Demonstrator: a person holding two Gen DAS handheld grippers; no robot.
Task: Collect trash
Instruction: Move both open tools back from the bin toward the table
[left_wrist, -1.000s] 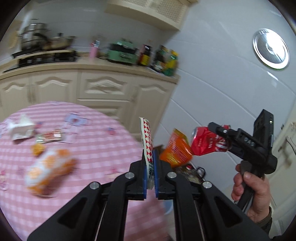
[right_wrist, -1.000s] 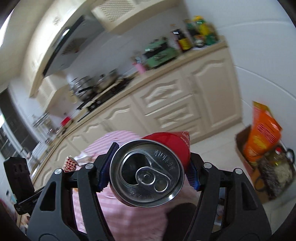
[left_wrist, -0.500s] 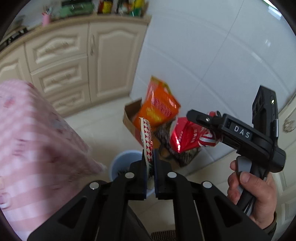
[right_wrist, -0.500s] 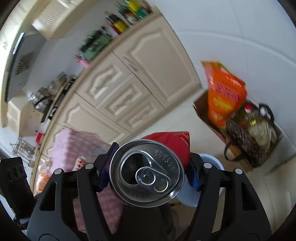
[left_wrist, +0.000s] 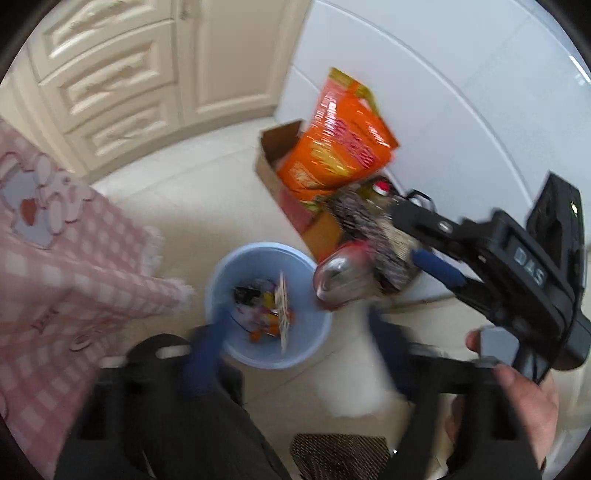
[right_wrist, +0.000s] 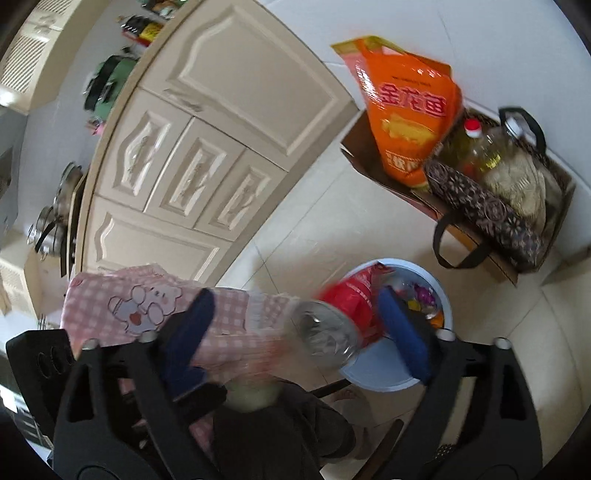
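Both tongs spread wide over the blue bin, their trash let go.

The bin stands on the floor beside the pink-checked desk, below both tongs. The left tongs have just opened; their flat wrapper stands on edge among the litter inside. The right tongs have just opened too; the red can, silver top toward the camera, lies loose between them over the rim, nearer the right pad.
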